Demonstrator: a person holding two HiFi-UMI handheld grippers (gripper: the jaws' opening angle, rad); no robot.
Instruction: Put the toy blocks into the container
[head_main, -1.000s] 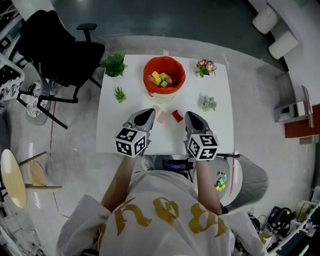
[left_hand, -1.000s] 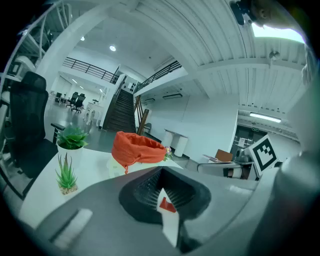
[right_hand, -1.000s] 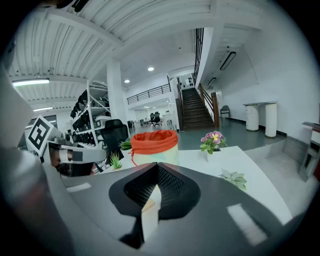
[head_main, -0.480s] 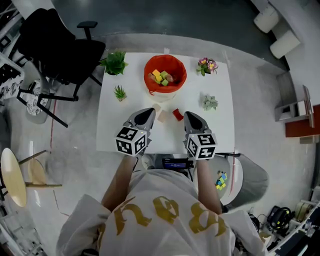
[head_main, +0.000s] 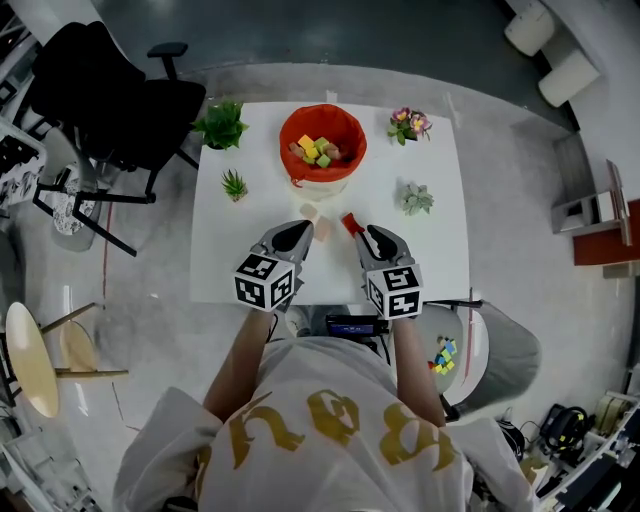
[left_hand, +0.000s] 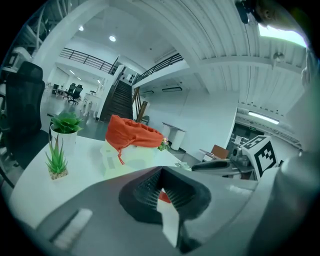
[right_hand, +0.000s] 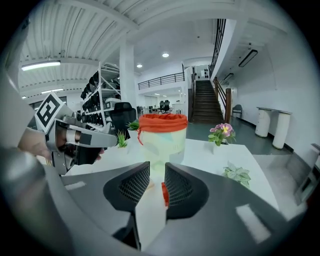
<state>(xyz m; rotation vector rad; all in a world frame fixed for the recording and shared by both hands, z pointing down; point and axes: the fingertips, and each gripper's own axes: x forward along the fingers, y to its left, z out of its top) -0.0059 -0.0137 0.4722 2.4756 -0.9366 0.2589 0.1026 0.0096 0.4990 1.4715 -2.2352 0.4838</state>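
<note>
Jaws of your right gripper (right_hand: 157, 172) just opened, nothing gripped; red block (right_hand: 164, 194) mid-bench, tight beside one pad; left gripper (left_hand: 161, 172) jaws clenched, empty; risk: off-centre closing shoves block sideways, short of container (right_hand: 162, 140) at far edge.

Overhead and low views, sharing container (right_hand: 162, 145)
</note>
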